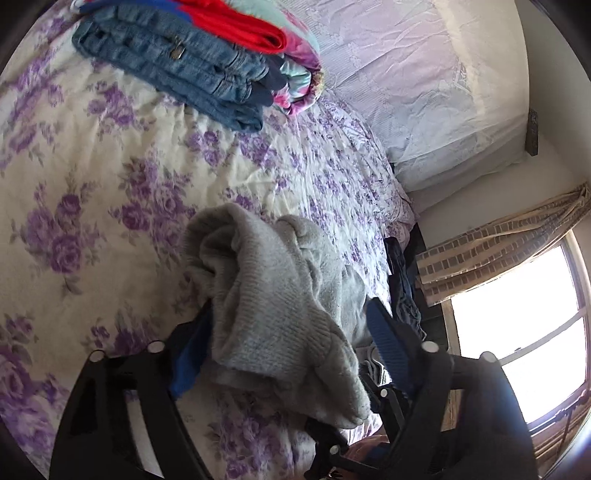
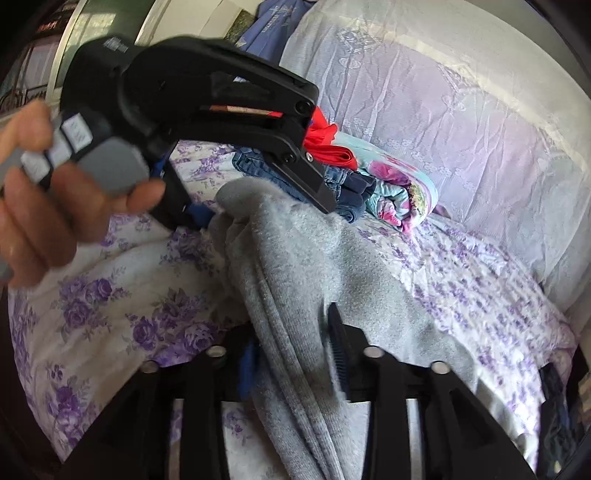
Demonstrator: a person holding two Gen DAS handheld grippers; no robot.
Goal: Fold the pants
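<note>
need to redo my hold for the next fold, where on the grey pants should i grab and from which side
Judging by the frames, take the grey pants at the thick ribbed band running down toward the right gripper, from the near side above the floral bedspread. That edge is raised and bunched, so fingers can straddle it.

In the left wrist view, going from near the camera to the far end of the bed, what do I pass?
Left gripper with the grey pants between its fingers → bare floral bedsheet → stack of folded clothes, jeans in front, red garment on top → pale pillow at the far right.
</note>
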